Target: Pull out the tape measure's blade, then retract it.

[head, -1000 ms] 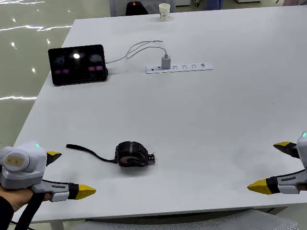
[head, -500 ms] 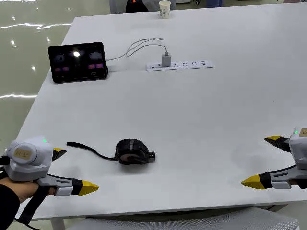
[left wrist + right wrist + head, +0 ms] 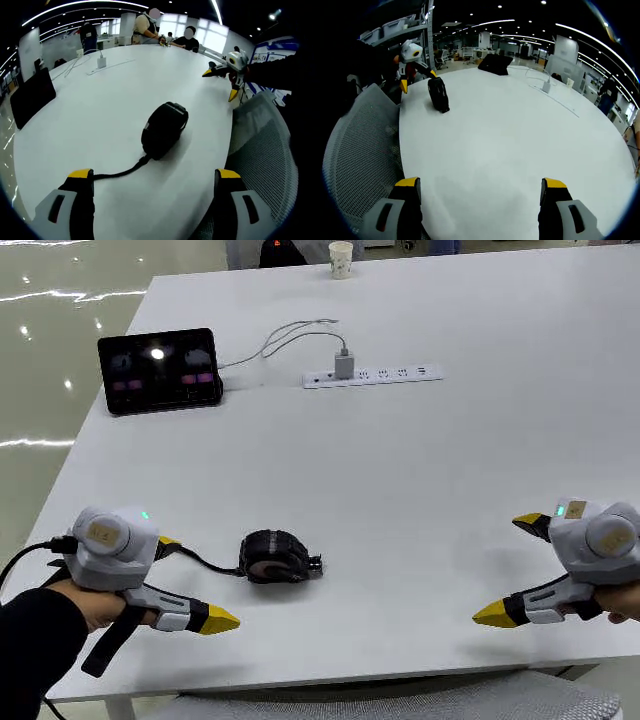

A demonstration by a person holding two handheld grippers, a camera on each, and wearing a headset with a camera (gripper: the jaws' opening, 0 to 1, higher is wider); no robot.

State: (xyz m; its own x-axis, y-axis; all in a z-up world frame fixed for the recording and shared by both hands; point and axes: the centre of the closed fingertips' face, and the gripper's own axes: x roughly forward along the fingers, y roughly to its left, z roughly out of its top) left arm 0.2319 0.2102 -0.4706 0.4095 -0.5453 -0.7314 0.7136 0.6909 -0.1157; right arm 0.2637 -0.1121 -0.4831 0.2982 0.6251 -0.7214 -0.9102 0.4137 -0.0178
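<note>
Near the front edge of the tabletop (image 3: 420, 480), left of centre, the black tape measure (image 3: 275, 557) lies on its side with the blade retracted. Its wrist strap (image 3: 205, 563) trails between the spread jaws of the left gripper (image 3: 198, 580), which hovers just beside the case. Right gripper (image 3: 505, 568) is well apart toward the front-right corner, jaws also spread, holding nothing.

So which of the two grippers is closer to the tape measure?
The left gripper: the tape measure lies just ahead of its open fingers, while the right gripper is far off.
</note>
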